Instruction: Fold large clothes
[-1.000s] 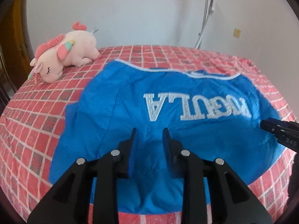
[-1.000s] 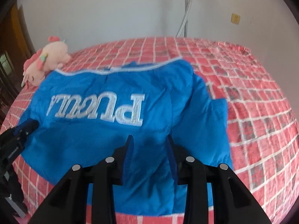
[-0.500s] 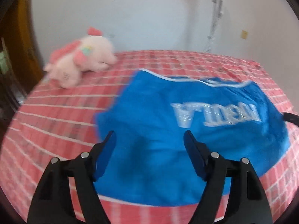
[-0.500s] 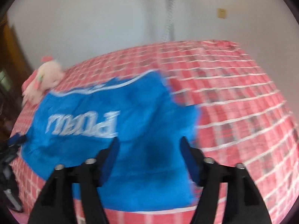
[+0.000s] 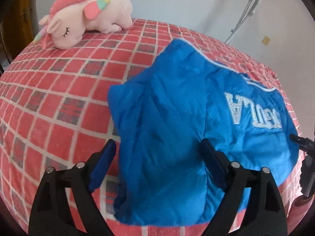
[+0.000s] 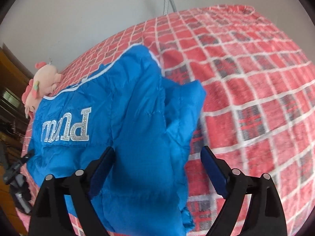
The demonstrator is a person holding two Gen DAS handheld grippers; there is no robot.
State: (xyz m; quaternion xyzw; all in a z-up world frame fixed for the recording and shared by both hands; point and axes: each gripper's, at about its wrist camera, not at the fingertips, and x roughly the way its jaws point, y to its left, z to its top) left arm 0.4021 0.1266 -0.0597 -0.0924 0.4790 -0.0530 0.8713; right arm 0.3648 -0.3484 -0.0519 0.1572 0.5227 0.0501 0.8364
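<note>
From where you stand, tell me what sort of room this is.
Probably a bedroom: a bed under a red checked blanket, a pink plush unicorn near its far edge by the wall, and a blue padded jacket spread out for folding.

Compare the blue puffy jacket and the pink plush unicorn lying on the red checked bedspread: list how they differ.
The blue puffy jacket is large, flat and shiny, with silver lettering; the pink plush unicorn is small, rounded and fuzzy. The jacket lies near, between the open fingers of the left claw and right claw; the unicorn lies at the far edge. Both rest on the red checked bedspread.
</note>
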